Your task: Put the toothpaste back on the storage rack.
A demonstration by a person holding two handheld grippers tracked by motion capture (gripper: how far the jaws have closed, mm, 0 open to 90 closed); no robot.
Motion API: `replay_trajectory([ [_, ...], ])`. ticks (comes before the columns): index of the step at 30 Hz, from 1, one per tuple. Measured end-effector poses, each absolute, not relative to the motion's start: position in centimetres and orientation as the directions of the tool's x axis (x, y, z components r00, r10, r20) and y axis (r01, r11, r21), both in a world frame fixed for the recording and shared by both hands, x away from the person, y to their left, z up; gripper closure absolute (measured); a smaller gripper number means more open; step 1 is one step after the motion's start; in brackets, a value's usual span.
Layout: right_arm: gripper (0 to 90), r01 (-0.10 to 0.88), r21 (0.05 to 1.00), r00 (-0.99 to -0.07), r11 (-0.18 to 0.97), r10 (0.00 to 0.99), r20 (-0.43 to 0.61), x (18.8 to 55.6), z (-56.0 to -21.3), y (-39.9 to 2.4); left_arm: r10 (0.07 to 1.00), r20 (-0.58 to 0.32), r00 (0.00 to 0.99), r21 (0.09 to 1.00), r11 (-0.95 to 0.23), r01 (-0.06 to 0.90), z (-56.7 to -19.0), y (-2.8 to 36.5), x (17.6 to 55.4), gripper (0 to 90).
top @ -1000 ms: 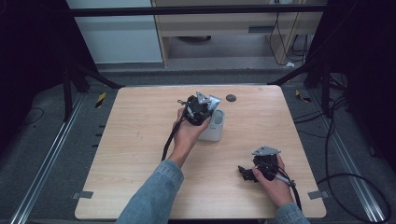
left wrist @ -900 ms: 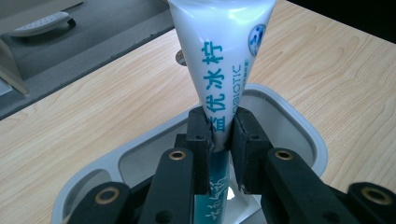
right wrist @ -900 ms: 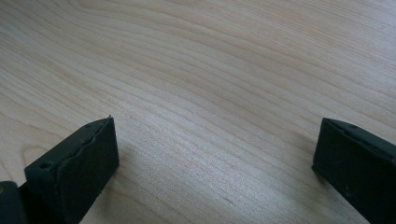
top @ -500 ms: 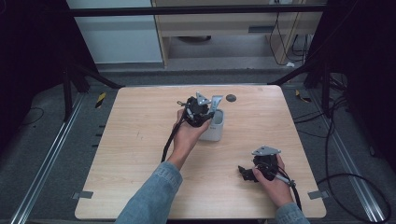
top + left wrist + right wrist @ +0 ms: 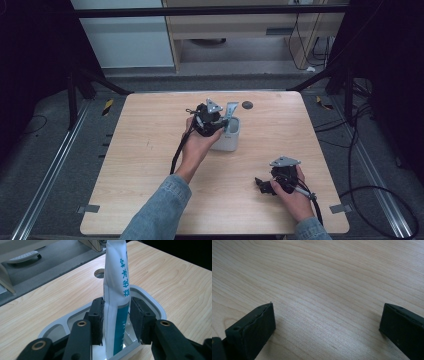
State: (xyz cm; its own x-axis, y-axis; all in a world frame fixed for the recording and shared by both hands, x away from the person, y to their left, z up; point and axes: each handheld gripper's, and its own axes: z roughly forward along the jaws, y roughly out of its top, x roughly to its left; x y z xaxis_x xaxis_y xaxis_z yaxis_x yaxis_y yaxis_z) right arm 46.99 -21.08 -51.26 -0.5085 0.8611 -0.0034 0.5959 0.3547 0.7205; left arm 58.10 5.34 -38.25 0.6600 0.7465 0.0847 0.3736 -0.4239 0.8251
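Since the earlier frames the left tongs [image 5: 116,320] have just been opening around the white and blue tube [image 5: 116,290], while their place above the white holder [image 5: 229,137] is much as it was and the right tongs [image 5: 264,186] lie where they lay. Seen along the left tongs, the tube stands upright between the two black pads [image 5: 97,320], its lower end down inside the white holder [image 5: 152,302] just beyond and below the tips. One pad sits right against the tube's side; whether it presses there I cannot tell. A plain gap shows between the tube and the other pad, so the grip has let go and the tube stands on its own in the holder. From above, the left hand [image 5: 197,145] holds these tongs over the near edge of the holder, with the tube's flat top [image 5: 231,107] rising just beyond them. A small dark round spot [image 5: 247,105] lies on the wooden surface [image 5: 150,150] a little past the holder. Well apart, toward the person's near right, the right hand [image 5: 295,192] rests its tongs low on the surface. Their pads [image 5: 252,330] stand wide apart with bare wood between them and nothing held.
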Motion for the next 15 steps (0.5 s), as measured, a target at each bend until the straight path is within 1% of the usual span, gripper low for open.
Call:
replay_trajectory([
  [5, 0.4, 0.591, 0.722, -0.511, 0.359, 0.860, -0.010, 47.0, -51.3, -21.1, 0.734, 0.098, 0.671, 0.826, -0.437, 0.357, -37.9, 5.4, 57.7, 60.0],
  [6, 0.4, 0.591, 0.722, -0.511, 0.359, 0.860, -0.010, 47.0, -51.3, -21.1, 0.729, 0.108, 0.676, 0.823, -0.446, 0.351, -37.8, 5.3, 57.6, 60.0],
  [8, 0.4, 0.594, 0.722, -0.509, 0.356, 0.861, -0.005, 47.0, -51.3, -21.1, 0.723, 0.130, 0.678, 0.816, -0.467, 0.341, -37.8, 5.3, 57.5, 57.1],
  [13, 0.4, 0.594, 0.722, -0.509, 0.355, 0.860, -0.004, 47.0, -51.3, -21.1, 0.709, 0.127, 0.694, 0.816, -0.472, 0.334, -37.6, 5.3, 57.1, 47.2],
  [14, 0.4, 0.593, 0.722, -0.510, 0.355, 0.860, -0.005, 47.0, -51.3, -21.1, 0.700, 0.127, 0.703, 0.812, -0.480, 0.331, -37.5, 5.3, 56.9, 42.1],
  [15, 0.4, 0.593, 0.722, -0.510, 0.355, 0.860, -0.005, 47.0, -51.3, -21.1, 0.700, 0.127, 0.703, 0.812, -0.480, 0.331, -37.5, 5.3, 56.9, 38.9],
])
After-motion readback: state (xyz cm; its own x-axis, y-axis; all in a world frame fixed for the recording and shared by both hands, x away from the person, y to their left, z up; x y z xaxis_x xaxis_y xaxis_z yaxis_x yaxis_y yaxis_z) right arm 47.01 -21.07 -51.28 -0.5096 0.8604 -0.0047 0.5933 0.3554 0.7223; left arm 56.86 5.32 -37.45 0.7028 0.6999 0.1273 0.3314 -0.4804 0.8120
